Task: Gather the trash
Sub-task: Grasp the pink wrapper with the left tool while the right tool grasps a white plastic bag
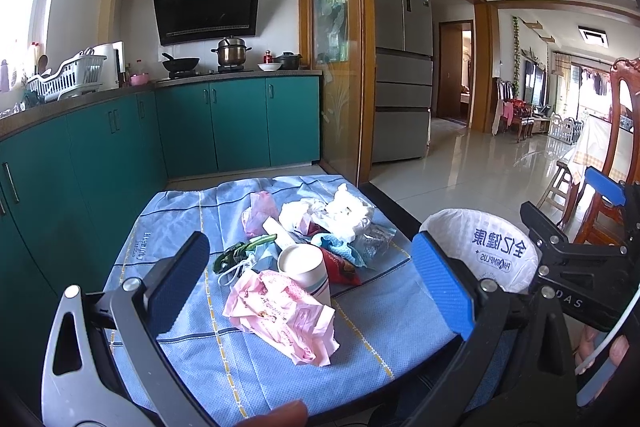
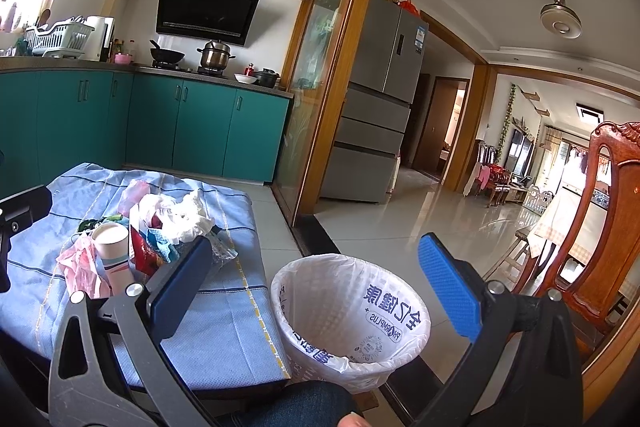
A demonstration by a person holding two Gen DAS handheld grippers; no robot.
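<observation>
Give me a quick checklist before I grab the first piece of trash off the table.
1. Left gripper open and empty: ok.
2. Right gripper open and empty: ok.
3. Pink wrapper nearest, unobstructed: ok.
4. Paper cup upright; contents: cannot tell.
5. Trash bin lined, open, beside the table: ok.
6. Bin has room: ok, looks empty.

A woven blue cloth (image 1: 280,347) with a matt, grainy weave is covering the table, and crinkled pink plastic wrapping (image 1: 280,319) is lying on it beside a smooth paper cup (image 1: 306,269) and crumpled white tissue (image 1: 344,213). A thin, translucent plastic liner (image 2: 352,311) is wrapping the bin. The left gripper (image 1: 308,279) is showing textured blue rubbery pads (image 1: 444,287) on matt black plastic arms, while glossy floor tiles (image 2: 420,223) and a polished wooden chair (image 2: 592,227) are catching the light.
</observation>
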